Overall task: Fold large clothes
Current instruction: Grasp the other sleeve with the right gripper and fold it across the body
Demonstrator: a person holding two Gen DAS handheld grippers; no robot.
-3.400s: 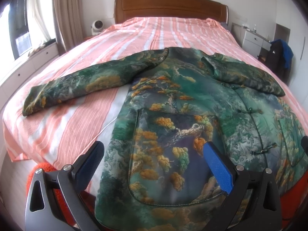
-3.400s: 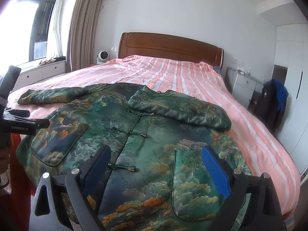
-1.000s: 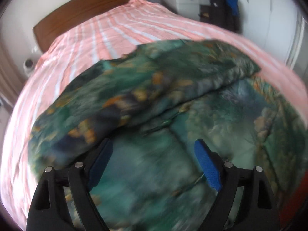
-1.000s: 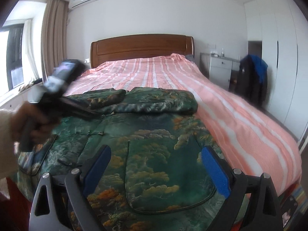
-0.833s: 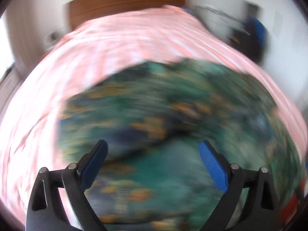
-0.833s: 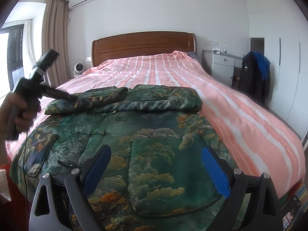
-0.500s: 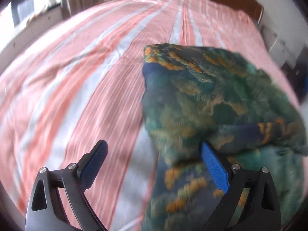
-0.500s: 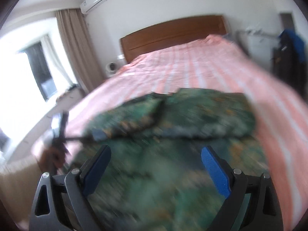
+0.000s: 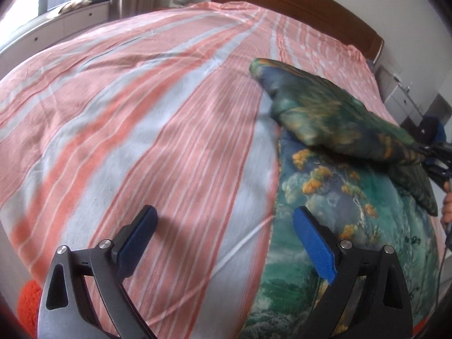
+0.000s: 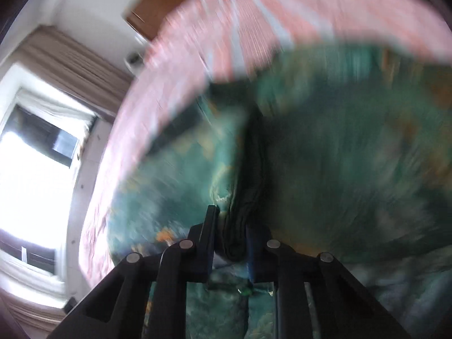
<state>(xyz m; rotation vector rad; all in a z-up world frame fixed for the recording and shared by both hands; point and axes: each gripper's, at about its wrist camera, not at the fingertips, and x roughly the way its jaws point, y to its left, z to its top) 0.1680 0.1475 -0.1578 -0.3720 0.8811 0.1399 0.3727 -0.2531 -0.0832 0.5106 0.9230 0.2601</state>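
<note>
A green padded jacket (image 9: 353,212) printed with trees lies on the striped bed (image 9: 141,113). One sleeve (image 9: 325,113) is folded across its chest. My left gripper (image 9: 224,214) hovers open over the sheet at the jacket's left edge, its right finger (image 9: 313,243) above the fabric and nothing between its fingers. In the blurred right wrist view, my right gripper (image 10: 230,226) is closing its jaws on a dark fold of the jacket (image 10: 339,155), which sits pinched between them. The left wrist view shows that gripper (image 9: 435,155) at the sleeve's end, beside a hand (image 9: 447,209).
A wooden headboard (image 9: 296,2) stands at the far end of the bed. A window (image 10: 34,155) with curtains (image 10: 70,65) is to the left, a white nightstand (image 9: 401,99) to the right. Something orange (image 9: 28,305) lies low at the bed's near left corner.
My left gripper swung left off the jacket to the sheet beside it. My right gripper moved over to the folded sleeve, rolled, and brought its open jaws together on a fold.
</note>
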